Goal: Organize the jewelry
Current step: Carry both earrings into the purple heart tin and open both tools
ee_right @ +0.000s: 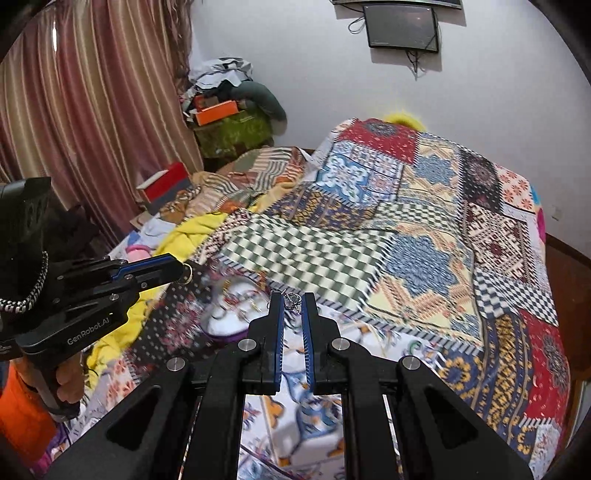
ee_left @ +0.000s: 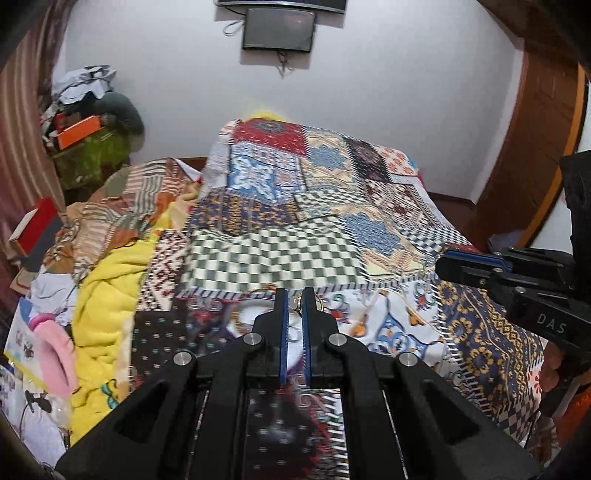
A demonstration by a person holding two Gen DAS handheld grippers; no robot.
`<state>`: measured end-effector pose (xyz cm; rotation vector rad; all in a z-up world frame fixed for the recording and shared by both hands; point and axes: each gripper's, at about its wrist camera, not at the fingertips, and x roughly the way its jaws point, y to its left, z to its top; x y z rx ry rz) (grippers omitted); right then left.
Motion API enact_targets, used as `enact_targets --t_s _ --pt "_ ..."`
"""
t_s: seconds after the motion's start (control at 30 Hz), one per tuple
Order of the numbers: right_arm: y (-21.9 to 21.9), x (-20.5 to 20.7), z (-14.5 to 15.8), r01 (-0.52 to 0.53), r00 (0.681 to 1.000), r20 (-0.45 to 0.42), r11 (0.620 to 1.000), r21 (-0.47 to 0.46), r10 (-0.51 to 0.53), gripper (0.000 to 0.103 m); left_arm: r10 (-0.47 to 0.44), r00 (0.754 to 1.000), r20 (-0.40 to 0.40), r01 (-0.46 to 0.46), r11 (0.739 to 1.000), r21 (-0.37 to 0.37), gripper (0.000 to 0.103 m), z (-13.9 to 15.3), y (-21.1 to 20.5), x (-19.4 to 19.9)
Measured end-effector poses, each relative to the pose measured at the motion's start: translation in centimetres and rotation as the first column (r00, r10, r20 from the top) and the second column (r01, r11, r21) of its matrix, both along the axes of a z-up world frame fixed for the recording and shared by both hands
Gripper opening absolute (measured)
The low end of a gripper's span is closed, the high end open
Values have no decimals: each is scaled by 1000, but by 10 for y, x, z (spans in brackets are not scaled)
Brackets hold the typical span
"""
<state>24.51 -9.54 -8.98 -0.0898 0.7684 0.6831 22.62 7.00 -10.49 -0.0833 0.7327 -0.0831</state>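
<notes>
My left gripper [ee_left: 296,295] is shut on a small gold ring [ee_left: 295,304], held just above the patchwork bedspread [ee_left: 280,258]. The right wrist view shows that same ring [ee_right: 187,274] sticking out of the left gripper's [ee_right: 180,271] tip. My right gripper [ee_right: 291,295] is shut on a small silver piece of jewelry [ee_right: 291,300], which pokes out between its fingertips. A blurred white dish with a purple rim [ee_right: 221,330] lies on the bedspread below and between the grippers, with thin jewelry pieces [ee_right: 242,304] near it. The right gripper [ee_left: 443,264] enters the left wrist view from the right.
A yellow blanket [ee_left: 107,295] and heaped clothes lie along the bed's left side, with a red box [ee_right: 166,182] near the striped curtain [ee_right: 92,110]. A cluttered stand with an orange box [ee_right: 216,110] is in the corner. A screen [ee_right: 400,26] hangs on the wall.
</notes>
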Motion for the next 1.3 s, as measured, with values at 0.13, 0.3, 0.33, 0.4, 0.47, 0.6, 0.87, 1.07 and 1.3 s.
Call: enact_targets --t_s 0.13,0.3,0.33,0.4,0.47,0.6,0.87,1.07,1.3 --pt "19 5 -5 -24 1000 -19 1000 7 24 8 21 1000 -13 -21 1000 -3 5 -7 14 1" --pt "42 10 -18 -61 996 -57 998 4 61 8 20 998 -55 -21 1000 -14 5 -26 21 6" --pt "46 12 -22 -69 995 -67 998 1 69 8 19 998 -62 -20 1000 -14 5 -30 21 6" --pt "53 14 -30 -83 993 -84 996 -10 82 8 15 997 -79 -16 1000 -19 5 -37 22 8" --pt "60 16 -38 -94 990 -103 995 -18 92 8 11 995 -97 -14 1000 -27 5 -46 24 11" --pt "68 25 -55 -103 984 -151 994 -25 98 8 3 991 -133 -9 999 -48 5 -62 27 18" --pt "81 41 -81 -117 970 -218 992 -39 106 8 -20 984 -179 10 998 -62 5 -85 27 27" --pt "92 42 -93 -137 968 -222 986 -93 114 9 -18 982 -190 5 998 -66 5 -92 28 32" --pt "94 43 -95 -148 963 -246 981 -126 114 10 6 979 -202 -23 996 -81 5 -93 36 33"
